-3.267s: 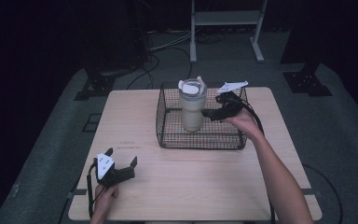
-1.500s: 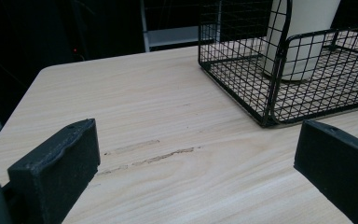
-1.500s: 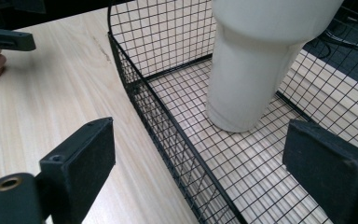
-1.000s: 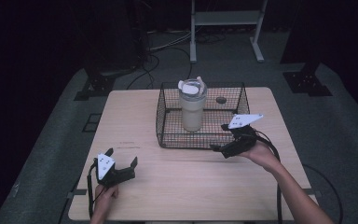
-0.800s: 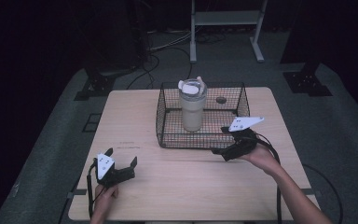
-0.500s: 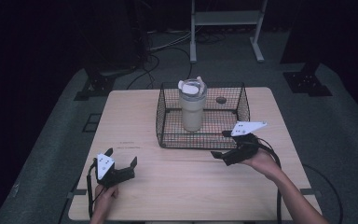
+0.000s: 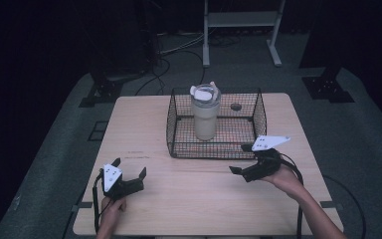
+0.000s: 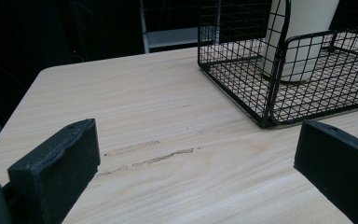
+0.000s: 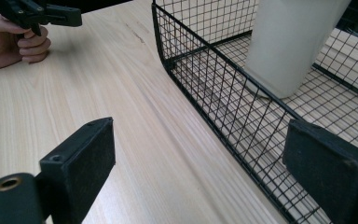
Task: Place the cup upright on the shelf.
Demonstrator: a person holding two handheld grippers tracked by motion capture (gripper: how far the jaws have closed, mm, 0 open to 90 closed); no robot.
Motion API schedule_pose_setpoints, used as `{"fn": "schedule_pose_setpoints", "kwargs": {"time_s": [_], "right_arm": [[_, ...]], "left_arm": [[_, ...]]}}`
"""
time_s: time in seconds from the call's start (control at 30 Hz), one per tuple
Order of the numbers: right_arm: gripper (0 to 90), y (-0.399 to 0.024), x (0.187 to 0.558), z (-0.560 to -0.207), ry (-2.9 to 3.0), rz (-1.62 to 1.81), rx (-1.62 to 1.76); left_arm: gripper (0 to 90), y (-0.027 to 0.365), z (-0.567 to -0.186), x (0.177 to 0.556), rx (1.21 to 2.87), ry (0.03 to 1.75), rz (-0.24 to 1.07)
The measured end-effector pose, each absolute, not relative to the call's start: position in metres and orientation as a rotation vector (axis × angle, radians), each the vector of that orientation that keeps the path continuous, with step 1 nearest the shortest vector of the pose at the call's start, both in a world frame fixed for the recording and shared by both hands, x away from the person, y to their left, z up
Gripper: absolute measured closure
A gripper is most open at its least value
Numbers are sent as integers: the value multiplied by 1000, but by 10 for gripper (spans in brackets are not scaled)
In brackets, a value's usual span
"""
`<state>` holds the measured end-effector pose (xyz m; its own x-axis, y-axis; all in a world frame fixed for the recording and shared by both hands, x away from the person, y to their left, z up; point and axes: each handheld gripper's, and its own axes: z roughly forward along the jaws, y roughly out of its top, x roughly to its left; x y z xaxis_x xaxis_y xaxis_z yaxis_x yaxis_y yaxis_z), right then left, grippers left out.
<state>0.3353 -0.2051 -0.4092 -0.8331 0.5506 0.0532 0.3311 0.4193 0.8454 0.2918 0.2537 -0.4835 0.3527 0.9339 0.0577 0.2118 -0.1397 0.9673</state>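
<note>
Your left gripper [image 7: 128, 175] sits low over the near-left part of the wooden desk [image 7: 144, 129], held in your left hand [image 7: 110, 209], its jaws spread wide with nothing between them; in the left gripper view they frame bare wood and a faint scuff mark [image 8: 149, 156] in the grain. Your right gripper [image 7: 242, 160] hovers just in front of the near-right corner of the black wire basket [image 7: 179, 148], in your right hand [image 7: 286, 178], jaws also wide apart and empty, pointing left along the basket's front wall. The basket stands at the middle of the desk's far half. Inside it, toward the left side, a cream tumbler [image 7: 205, 112] stands upright on the mesh floor, with a clear lid [image 7: 205, 92] on top. A small dark round object [image 7: 236, 106] lies near the basket's back wall; you cannot tell what it is. In the right gripper view your left hand [image 9: 14, 39] grips its tool at the upper left, well apart from the basket.
</note>
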Motion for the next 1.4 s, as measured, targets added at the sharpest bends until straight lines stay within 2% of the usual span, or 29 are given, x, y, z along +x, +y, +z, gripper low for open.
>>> {"fn": "schedule_pose_setpoints", "kwargs": {"time_s": [1.4], "right_arm": [[88, -248, 296, -455, 2360, 1372, 930]], "left_arm": [[0, 252, -484, 290, 1614, 1040, 906]]}}
